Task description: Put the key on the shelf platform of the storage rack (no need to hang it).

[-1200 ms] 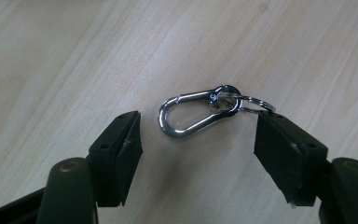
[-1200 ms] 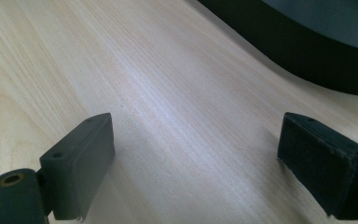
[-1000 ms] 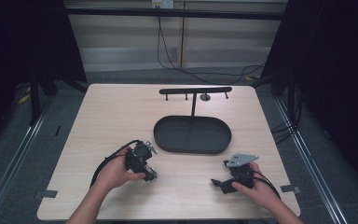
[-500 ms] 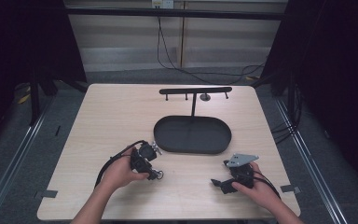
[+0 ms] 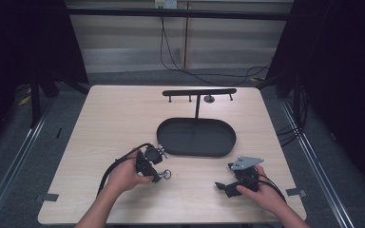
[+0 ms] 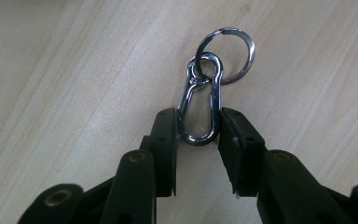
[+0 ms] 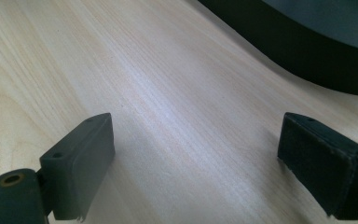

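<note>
We have the left claw (image 6: 198,128) just clenched on the carabiner (image 6: 199,100) lying on the surface (image 6: 74,70), its key ring (image 6: 235,44) attached, right claw (image 7: 196,158) released; next move needs a careful lift.

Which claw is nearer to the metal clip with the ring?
Left. The left claw is shut on the clip; the right claw rests apart on the table.
</note>
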Motion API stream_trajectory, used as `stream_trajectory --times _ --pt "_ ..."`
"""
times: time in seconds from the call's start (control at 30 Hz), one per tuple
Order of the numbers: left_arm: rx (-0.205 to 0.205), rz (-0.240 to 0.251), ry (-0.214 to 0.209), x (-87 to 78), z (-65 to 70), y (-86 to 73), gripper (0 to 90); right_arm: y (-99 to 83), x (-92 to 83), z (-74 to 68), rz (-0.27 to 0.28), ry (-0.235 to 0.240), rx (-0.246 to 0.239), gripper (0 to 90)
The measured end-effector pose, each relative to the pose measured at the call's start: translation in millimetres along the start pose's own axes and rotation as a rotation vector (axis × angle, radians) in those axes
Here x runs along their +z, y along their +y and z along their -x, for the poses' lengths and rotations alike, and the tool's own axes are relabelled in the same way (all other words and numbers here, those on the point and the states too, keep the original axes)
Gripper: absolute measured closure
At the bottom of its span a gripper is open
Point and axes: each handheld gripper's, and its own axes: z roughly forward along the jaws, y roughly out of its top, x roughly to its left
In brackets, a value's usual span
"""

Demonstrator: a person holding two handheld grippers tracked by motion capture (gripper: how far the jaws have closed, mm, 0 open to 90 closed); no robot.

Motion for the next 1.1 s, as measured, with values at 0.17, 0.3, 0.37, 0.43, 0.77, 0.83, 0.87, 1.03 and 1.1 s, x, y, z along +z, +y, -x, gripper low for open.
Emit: stream_trajectory --times 0.17,0.3,0.37,0.43,0.77,0.83,0.87,1.03,1.1 --pt "-0.010 -0.009 -0.018 0.5 -0.4 2.7 61.6 0.0 0.0 0.0 0.000 0.000 0.000 10.3" --pt "0.001 -0.012 -0.016 1.2 0.6 7.2 57.5 0.0 0.0 0.0 0.000 0.000 0.000 10.3" --pt "-0.006 -0.011 -0.018 2.2 1.2 8.0 56.0 0.0 0.0 0.0 0.000 0.000 0.000 10.3" --pt "-0.003 -0.011 -0.013 3.1 1.7 9.9 55.9 0.0 0.0 0.0 0.000 0.000 0.000 10.3" --pt "-0.026 -0.064 0.002 3.9 6.8 17.3 68.1 0.0 0.0 0.0 0.000 0.000 0.000 10.3" --pt "-0.042 -0.056 -0.008 3.5 5.7 16.2 68.1 0.0 0.0 0.0 0.000 0.000 0.000 10.3" --pt "-0.050 -0.052 -0.012 2.6 5.4 15.6 68.1 0.0 0.0 0.0 0.000 0.000 0.000 10.3" --pt "-0.056 -0.048 -0.020 -3.4 3.4 13.3 68.1 0.0 0.0 0.1 0.000 0.000 0.000 10.3" --pt "-0.049 -0.053 -0.027 -6.5 2.4 13.0 68.2 0.0 0.0 0.1 0.000 0.001 0.000 10.3"
